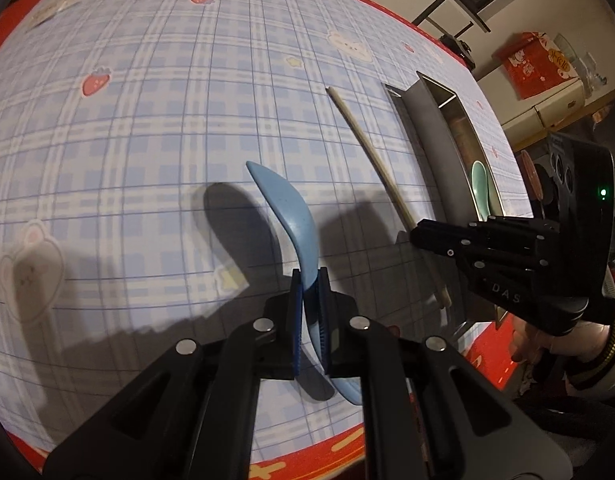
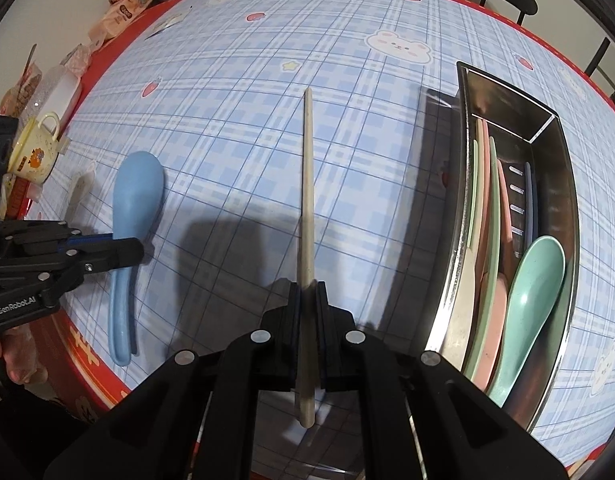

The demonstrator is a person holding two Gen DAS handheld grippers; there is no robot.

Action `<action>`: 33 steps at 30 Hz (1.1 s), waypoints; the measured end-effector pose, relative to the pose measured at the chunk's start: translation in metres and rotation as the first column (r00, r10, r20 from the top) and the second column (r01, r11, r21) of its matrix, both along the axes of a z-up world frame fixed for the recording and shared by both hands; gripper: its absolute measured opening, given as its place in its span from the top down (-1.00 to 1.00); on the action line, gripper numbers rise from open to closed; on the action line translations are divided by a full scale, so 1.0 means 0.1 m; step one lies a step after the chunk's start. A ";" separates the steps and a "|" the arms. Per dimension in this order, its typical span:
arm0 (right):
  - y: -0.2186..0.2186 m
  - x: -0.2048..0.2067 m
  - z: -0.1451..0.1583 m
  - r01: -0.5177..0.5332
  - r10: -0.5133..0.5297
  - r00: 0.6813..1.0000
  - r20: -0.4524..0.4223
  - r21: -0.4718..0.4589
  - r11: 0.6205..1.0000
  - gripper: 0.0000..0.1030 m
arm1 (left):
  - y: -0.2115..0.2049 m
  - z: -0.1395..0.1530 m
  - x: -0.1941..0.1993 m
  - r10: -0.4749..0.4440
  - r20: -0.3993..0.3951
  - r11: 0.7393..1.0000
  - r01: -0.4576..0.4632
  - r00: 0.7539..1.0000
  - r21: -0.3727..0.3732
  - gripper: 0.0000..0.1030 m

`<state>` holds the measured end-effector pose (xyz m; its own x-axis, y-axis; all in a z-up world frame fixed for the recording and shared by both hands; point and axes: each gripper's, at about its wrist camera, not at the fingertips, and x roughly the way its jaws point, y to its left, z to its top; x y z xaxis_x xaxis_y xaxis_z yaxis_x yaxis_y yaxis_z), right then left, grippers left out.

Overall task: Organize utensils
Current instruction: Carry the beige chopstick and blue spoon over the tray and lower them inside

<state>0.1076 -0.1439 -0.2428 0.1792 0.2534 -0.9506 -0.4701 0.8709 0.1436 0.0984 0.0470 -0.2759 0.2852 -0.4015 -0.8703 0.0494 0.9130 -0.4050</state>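
Left gripper (image 1: 309, 276) clamping blue spoon (image 1: 291, 216); right gripper (image 2: 307, 292) clamping chopstick (image 2: 307, 184)

I see a smooth, slightly glossy plastic-looking tablecloth (image 2: 235, 92) with a printed blue plaid. The tray (image 2: 569, 184) is polished metal, mirror-bright on its walls. My left gripper (image 1: 309, 280) is matt black plastic with ribbed blue pads (image 1: 296, 320) and shiny metal pins; my right gripper (image 2: 307, 292) looks the same. The blue spoon (image 1: 295, 216) is matt, faintly speckled plastic. The chopstick (image 2: 307, 184) looks like dull, pale wood or bamboo. The green spoon (image 2: 535, 276) in the tray has the same matt speckled finish. The mug (image 2: 35, 152) looks glossy.
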 end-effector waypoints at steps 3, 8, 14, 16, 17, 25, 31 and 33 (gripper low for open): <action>0.00 -0.02 0.03 0.015 -0.015 1.000 -0.007 0.035 0.999 0.86 | 0.01 0.06 -0.01 -0.002 0.012 1.000 0.002 1.000 0.017 0.79; -0.03 -0.09 0.19 0.021 -0.022 1.000 0.011 0.108 0.994 0.86 | 0.02 0.12 -0.02 0.004 0.015 0.999 -0.004 1.000 0.048 0.79; -0.16 -0.18 0.31 0.044 -0.048 0.999 0.014 0.183 0.982 0.86 | -0.04 0.19 -0.04 -0.013 0.021 0.997 0.012 1.000 0.075 0.79; -0.21 -0.20 0.31 0.053 -0.056 0.998 0.012 0.201 0.978 0.86 | -0.07 0.20 -0.05 -0.019 0.018 0.997 0.017 1.000 0.081 0.79; -0.24 -0.22 0.32 0.057 -0.061 0.998 0.010 0.215 0.975 0.86 | -0.09 0.21 -0.04 -0.021 0.016 0.996 0.020 1.000 0.085 0.79; -0.37 -0.30 0.39 0.085 -0.096 0.995 0.025 0.274 0.958 0.86 | -0.22 0.25 -0.07 -0.038 0.015 0.994 0.037 0.999 0.103 0.79; -0.46 -0.31 0.52 0.086 -0.114 0.991 0.070 0.319 0.944 0.86 | -0.24 0.28 -0.08 -0.037 0.022 0.994 0.034 0.999 0.105 0.79; -0.47 -0.31 0.56 0.091 -0.123 0.989 0.078 0.329 0.940 0.86 | -0.23 0.29 -0.09 -0.030 0.025 0.994 0.027 0.999 0.106 0.79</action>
<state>0.0766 -0.1908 -0.1869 0.3088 0.5188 -0.7972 -0.4023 0.8307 0.3847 0.0896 0.0242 -0.2472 0.2988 -0.3163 -0.9004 0.0856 0.9486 -0.3048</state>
